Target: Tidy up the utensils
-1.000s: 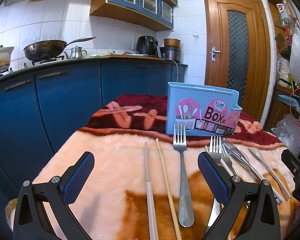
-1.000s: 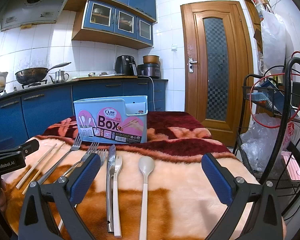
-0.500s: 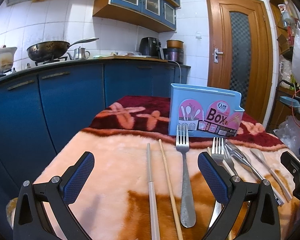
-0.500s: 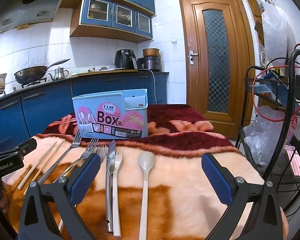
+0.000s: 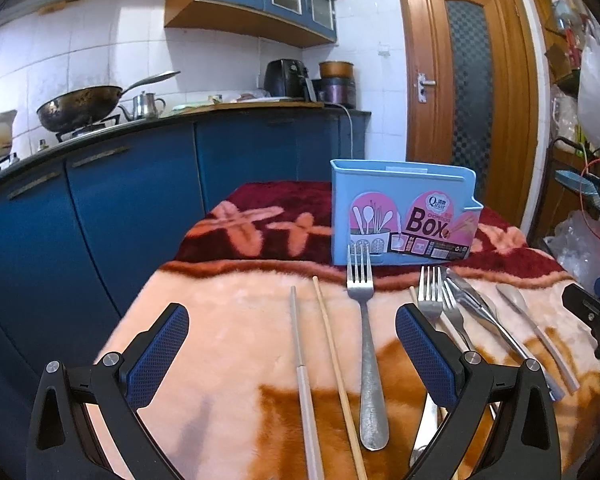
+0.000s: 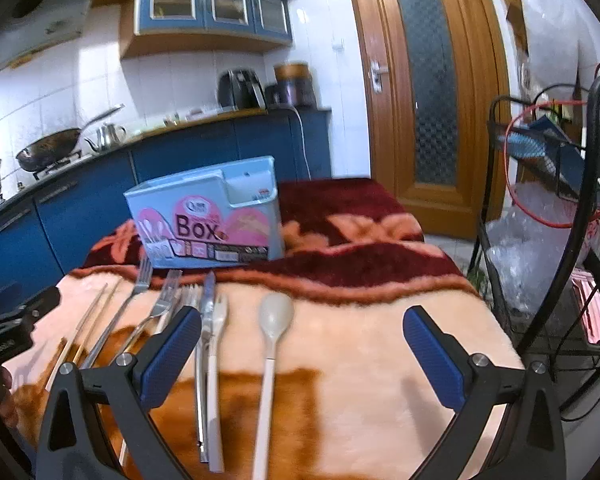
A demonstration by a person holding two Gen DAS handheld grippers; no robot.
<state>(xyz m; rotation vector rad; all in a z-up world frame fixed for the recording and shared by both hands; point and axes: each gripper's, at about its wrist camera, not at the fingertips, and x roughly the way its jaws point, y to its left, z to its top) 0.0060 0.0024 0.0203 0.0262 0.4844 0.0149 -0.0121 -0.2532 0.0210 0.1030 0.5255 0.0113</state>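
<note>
On a table covered by a plush blanket (image 5: 228,320), the utensils are laid out in a row in front of a light-blue utensil box (image 5: 400,216), which stands upright at the far side. Nothing is seen inside the box from either view, so the task is judged to be at its opening step, with a first pick yet to be made. The left gripper (image 5: 292,352) is held above the near edge with its fingers spread wide and nothing between them; a grey chopstick (image 5: 302,368), a wooden chopstick (image 5: 336,364) and a long fork (image 5: 366,344) lie framed in the gap. The right gripper (image 6: 302,354) is likewise spread and empty, with a pale spoon (image 6: 274,344) lying between its fingers. A descent over one thin handle is called for next, and a low, flat pinch is likely to be needed, since the soft pile may let slim pieces sink. Only in the left wrist view are the two chopsticks seen clearly apart; only in the right wrist view is the spoon shown whole, along with a knife (image 6: 206,340) just beside its left finger.
</note>
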